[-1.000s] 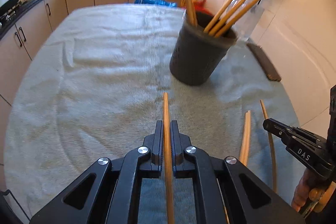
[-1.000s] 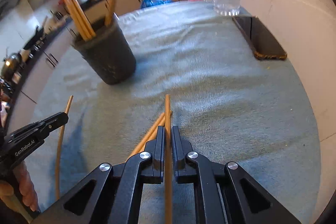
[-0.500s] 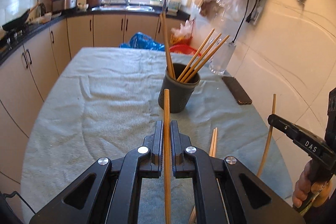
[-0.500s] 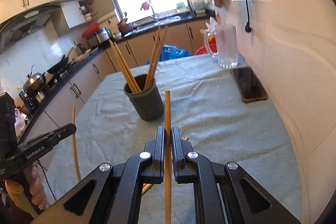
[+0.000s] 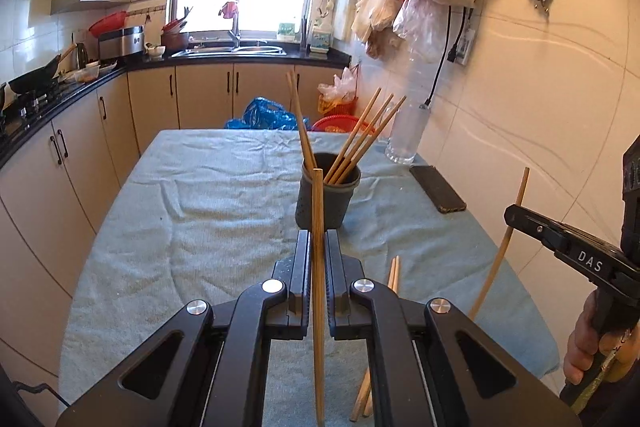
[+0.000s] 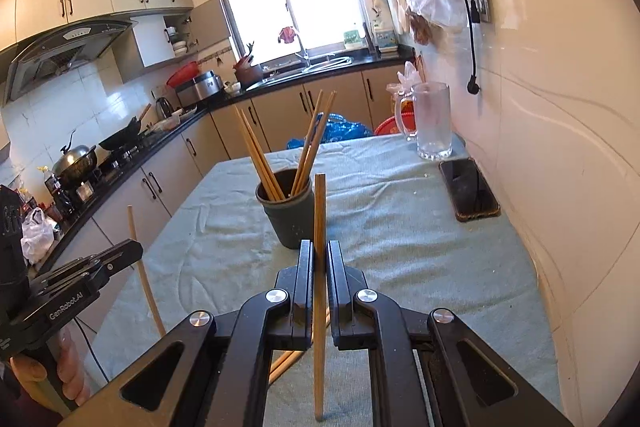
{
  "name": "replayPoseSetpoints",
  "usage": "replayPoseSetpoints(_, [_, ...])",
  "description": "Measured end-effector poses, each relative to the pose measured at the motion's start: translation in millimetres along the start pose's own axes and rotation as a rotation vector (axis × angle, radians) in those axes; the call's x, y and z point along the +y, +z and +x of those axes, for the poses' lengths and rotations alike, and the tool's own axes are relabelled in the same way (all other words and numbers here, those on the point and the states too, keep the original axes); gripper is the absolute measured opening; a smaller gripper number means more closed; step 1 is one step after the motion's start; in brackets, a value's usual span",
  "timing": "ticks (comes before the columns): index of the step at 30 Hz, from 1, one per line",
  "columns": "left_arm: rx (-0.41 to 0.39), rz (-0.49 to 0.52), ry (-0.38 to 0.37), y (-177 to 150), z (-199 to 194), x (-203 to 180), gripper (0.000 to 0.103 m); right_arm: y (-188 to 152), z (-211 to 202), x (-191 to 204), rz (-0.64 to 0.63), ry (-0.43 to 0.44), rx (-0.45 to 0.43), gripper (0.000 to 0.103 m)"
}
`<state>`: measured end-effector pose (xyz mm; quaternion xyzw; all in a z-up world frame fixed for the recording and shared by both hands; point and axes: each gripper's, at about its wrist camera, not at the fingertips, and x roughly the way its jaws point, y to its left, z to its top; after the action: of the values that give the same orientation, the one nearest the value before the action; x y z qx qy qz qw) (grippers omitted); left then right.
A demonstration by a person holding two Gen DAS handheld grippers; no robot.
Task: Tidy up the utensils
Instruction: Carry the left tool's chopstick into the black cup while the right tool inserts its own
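The left claw (image 5: 316, 247) was pinching a long wooden chopstick (image 5: 318, 279), and the right claw (image 6: 319, 259) was pinching another wooden chopstick (image 6: 319, 267). Both were held above the surface covered with a pale green towel (image 5: 200, 219). Ahead stood the dark grey round utensil cup (image 5: 326, 199), holding several upright chopsticks. Two more loose chopsticks (image 5: 390, 283) lay on the towel near the claws.

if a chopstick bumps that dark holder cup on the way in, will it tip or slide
The holder cup looks fairly tip-prone: it is tall and narrow, and the chopsticks in it lean out well above its rim. Sliding seems less likely, since it stands on a wrinkled towel that probably grips its base.
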<state>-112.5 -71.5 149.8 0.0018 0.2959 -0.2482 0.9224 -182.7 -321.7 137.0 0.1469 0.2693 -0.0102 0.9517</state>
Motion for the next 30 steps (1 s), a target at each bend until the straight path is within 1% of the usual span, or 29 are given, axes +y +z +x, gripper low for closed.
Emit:
replayPoseSetpoints(8, [-0.032,-0.033,-0.011,25,0,9,0.006,21,0,4,-0.007,0.004,-0.047,0.007])
replayPoseSetpoints(12, [-0.044,-0.034,-0.008,45,3,11,0.006,37,3,6,-0.009,0.010,-0.063,0.007])
replayPoseSetpoints(18, [-0.086,-0.023,-0.013,85,2,11,0.006,72,9,12,-0.018,0.021,-0.105,0.007])
replayPoseSetpoints(23, [-0.110,-0.018,-0.038,121,0,8,0.006,106,16,19,-0.012,0.042,-0.141,0.007])
replayPoseSetpoints(27, [-0.152,0.002,-0.022,153,3,2,0.006,134,28,25,0.003,0.059,-0.177,0.007])
replayPoseSetpoints(30, [-0.159,0.008,-0.015,174,16,-1,0.006,152,40,30,0.014,0.067,-0.204,0.007])
